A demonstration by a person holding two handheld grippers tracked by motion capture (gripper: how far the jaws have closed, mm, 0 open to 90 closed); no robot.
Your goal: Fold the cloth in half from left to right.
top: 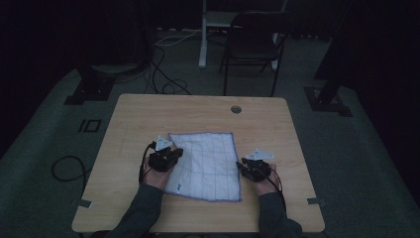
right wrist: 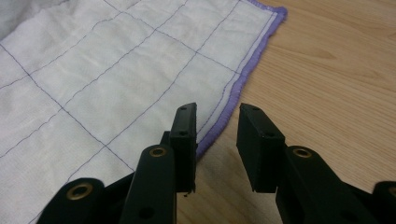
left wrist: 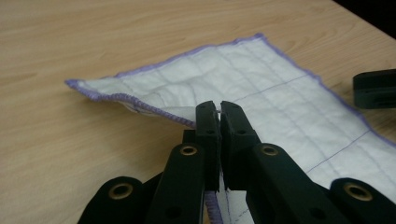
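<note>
Item: white cloth with thin purple grid lines and a purple stitched hem, lying spread on the near half of the wooden table, between my two hands

Handling, as I judge it: light, soft and limp, no stiffness at all; it will sag and drape from any pinch point and drag across the wood rather than slide as a sheet. Not fragile. The hem is the thickest part and the surest place to bite, so I would take it at the edges or corners, one each side, to keep it flat

Left gripper: jaws nearly together, pinched on the cloth's left hem, which stands raised off the wood there in a small tent

Right gripper: jaws partly open, nothing between the pads; they straddle the bare wood just beside the right hem, one jaw over the purple edge, not gripping yet
</note>
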